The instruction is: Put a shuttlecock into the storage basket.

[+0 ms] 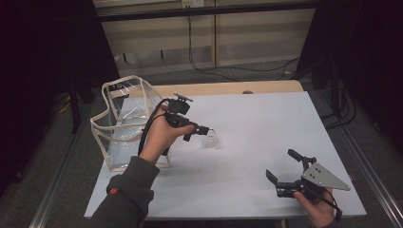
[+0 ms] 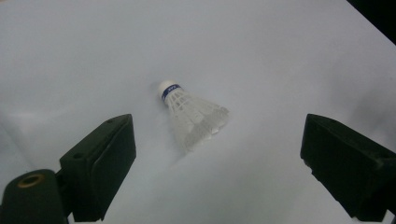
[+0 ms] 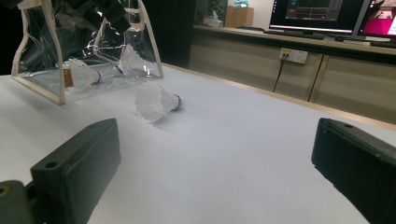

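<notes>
A white feathered shuttlecock (image 1: 210, 141) with a blue band on its cork lies on its side on the white table sheet (image 1: 256, 123), just right of a clear plastic bag (image 1: 124, 124). My left gripper (image 1: 198, 133) hovers right over it, jaws open wide. In the left gripper view the shuttlecock (image 2: 194, 116) lies ahead of the open left gripper (image 2: 219, 168), untouched. My right gripper (image 1: 283, 165) is open and empty near the front right corner. From the right gripper (image 3: 215, 172) the shuttlecock (image 3: 156, 101) lies far ahead, with two more inside the bag (image 3: 42, 84).
The clear bag with cream trim stands at the table's left edge, its mouth facing up. A wooden strip (image 1: 228, 88) runs along the table's far edge. Cables (image 1: 209, 66) lie on the floor beyond. Monitors (image 3: 317, 16) sit on a counter behind.
</notes>
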`<state>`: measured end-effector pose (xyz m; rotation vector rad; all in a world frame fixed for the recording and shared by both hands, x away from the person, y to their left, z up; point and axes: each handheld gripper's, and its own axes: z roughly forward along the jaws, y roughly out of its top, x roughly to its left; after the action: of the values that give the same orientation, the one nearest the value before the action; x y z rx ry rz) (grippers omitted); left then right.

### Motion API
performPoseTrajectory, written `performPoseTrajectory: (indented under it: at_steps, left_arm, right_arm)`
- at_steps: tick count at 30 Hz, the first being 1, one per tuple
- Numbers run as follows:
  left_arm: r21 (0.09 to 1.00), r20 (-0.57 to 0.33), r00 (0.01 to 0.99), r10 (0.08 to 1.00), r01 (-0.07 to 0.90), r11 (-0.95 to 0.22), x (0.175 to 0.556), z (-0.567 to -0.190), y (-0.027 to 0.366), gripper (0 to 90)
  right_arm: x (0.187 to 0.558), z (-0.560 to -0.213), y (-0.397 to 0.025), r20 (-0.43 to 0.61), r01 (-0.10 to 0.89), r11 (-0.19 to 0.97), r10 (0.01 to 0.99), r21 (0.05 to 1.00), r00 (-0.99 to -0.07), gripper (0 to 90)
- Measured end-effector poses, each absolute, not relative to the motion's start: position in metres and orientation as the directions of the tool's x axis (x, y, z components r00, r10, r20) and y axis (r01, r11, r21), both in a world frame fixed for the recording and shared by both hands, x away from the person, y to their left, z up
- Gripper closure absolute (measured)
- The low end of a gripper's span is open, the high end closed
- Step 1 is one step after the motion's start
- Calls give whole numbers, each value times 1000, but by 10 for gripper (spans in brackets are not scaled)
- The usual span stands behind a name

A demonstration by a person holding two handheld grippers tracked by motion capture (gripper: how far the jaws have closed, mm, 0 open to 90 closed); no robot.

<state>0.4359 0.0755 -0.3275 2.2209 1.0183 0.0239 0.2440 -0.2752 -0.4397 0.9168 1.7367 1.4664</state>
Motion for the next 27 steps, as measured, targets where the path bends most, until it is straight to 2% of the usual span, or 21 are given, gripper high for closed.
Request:
performPoseTrajectory:
  at_steps: [27]
  left_arm:
    - [588,-253,706,661,655,-475,431,-350,60,89]
  right_arm:
    - [241,-441,-279,-52,95,115,859,989,-509,15]
